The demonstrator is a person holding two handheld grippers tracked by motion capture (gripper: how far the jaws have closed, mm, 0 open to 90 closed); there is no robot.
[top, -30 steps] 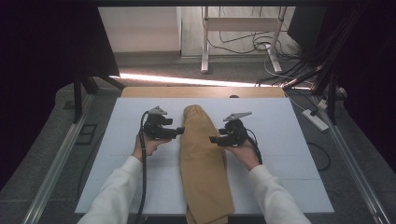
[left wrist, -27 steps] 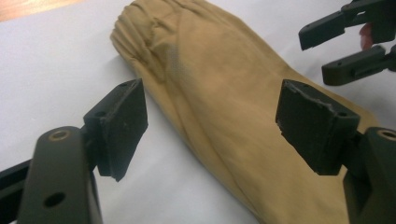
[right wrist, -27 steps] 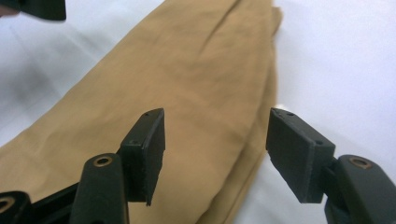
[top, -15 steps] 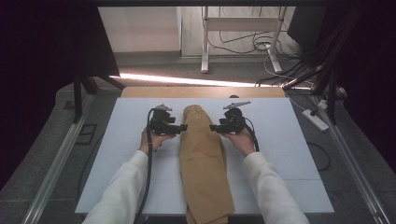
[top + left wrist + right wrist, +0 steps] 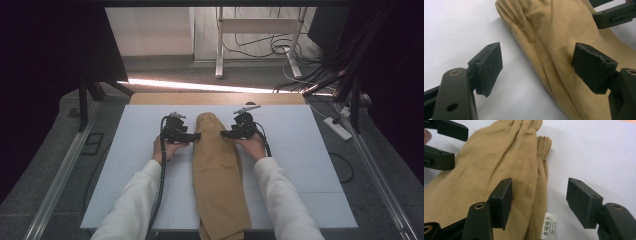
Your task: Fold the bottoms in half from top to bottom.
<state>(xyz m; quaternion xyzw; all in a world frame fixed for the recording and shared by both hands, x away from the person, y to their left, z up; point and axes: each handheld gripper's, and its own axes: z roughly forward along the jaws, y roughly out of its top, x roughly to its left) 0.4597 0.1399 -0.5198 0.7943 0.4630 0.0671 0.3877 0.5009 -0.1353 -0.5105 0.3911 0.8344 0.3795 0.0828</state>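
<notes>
A long, folded tan cloth garment (image 5: 218, 172) with a gathered elastic end lies on the white table top (image 5: 310, 165), its long axis running from the near edge toward the far edge, roughly midway between the left and right edges. The gathered end points at the far edge and stops short of it, while the other end hangs over the near edge in the high view.

In the right gripper view a small white sewn-in label (image 5: 548, 227) sticks out from the garment's side seam, printed with dark green characters (too small and tilted to read). The left gripper view shows the puckered stitching of the gathered end and soft creases along the cloth (image 5: 564, 50), which the high view does not resolve. The high view shows the bare strip of light wood (image 5: 215, 98) at the table's far edge.

The left black two-jaw gripper (image 5: 196, 135) is at the garment's left side near the gathered end, held by the person's left hand (image 5: 167, 149) in a white sleeve. Its jaws stand wide apart in its own view (image 5: 536, 72), one over bare table and one over the cloth, with the garment's edge between them and nothing clamped.

The right black two-jaw gripper (image 5: 225, 134) mirrors it at the garment's right side, held by the right hand (image 5: 253, 147). Its jaws are likewise spread wide (image 5: 539, 202), one above the cloth and one above the table, straddling the seam and the label without holding them.
</notes>
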